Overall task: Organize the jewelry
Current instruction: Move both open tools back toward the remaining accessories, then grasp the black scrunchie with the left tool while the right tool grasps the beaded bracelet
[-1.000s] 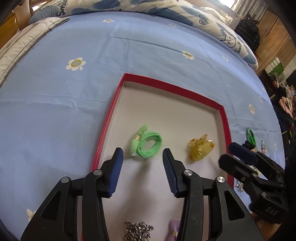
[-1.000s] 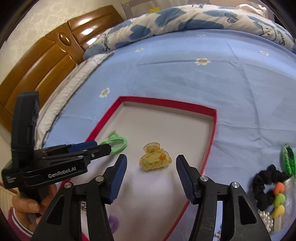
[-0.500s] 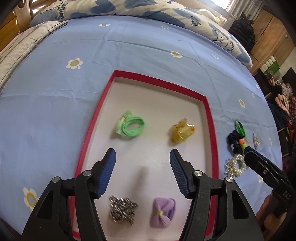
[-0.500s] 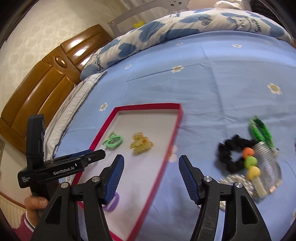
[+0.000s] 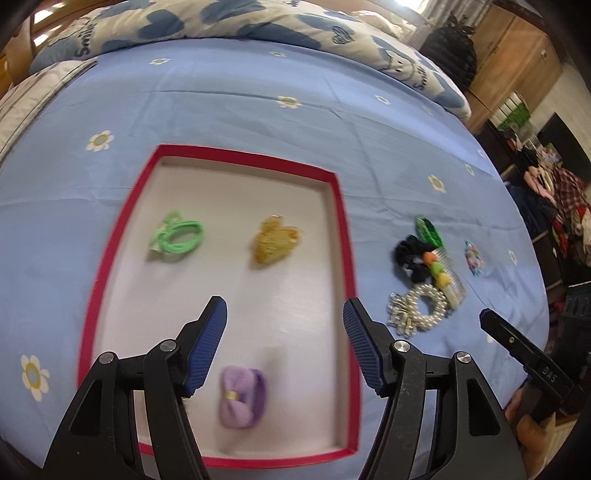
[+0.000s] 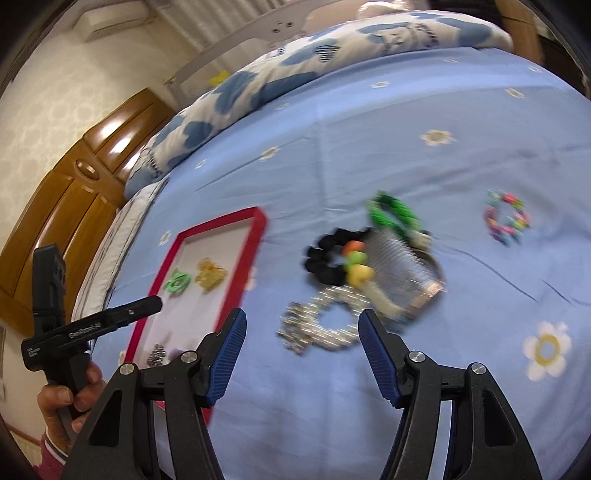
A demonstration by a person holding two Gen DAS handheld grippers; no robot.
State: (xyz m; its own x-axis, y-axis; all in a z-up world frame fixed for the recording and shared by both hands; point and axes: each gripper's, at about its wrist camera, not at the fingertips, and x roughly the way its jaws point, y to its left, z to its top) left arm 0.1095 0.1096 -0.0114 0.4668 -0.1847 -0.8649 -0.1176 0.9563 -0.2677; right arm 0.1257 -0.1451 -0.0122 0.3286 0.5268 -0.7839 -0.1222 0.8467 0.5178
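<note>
A red-rimmed tray (image 5: 110, 236) lies on the blue bedsheet. It holds a green hair tie (image 5: 177, 236), an amber claw clip (image 5: 275, 240) and a purple bow (image 5: 240, 397). My left gripper (image 5: 284, 347) is open and empty above the tray's near half. My right gripper (image 6: 301, 358) is open and empty above a pearl bracelet (image 6: 321, 328). Beyond that lie a black scrunchie (image 6: 325, 258), a comb with coloured beads (image 6: 399, 269), a green band (image 6: 395, 214) and a multicoloured bead bracelet (image 6: 506, 221). A silver chain (image 6: 157, 354) shows in the tray in the right wrist view.
A patterned duvet (image 5: 221, 18) lies along the far side of the bed. A wooden headboard (image 6: 74, 206) stands at the left in the right wrist view. The loose pile (image 5: 424, 273) lies on the sheet right of the tray.
Both grippers pulled back and swung right. The right gripper moved off the tray to above the loose pile. The left gripper's jaws opened wider and sit over the tray's near half.
</note>
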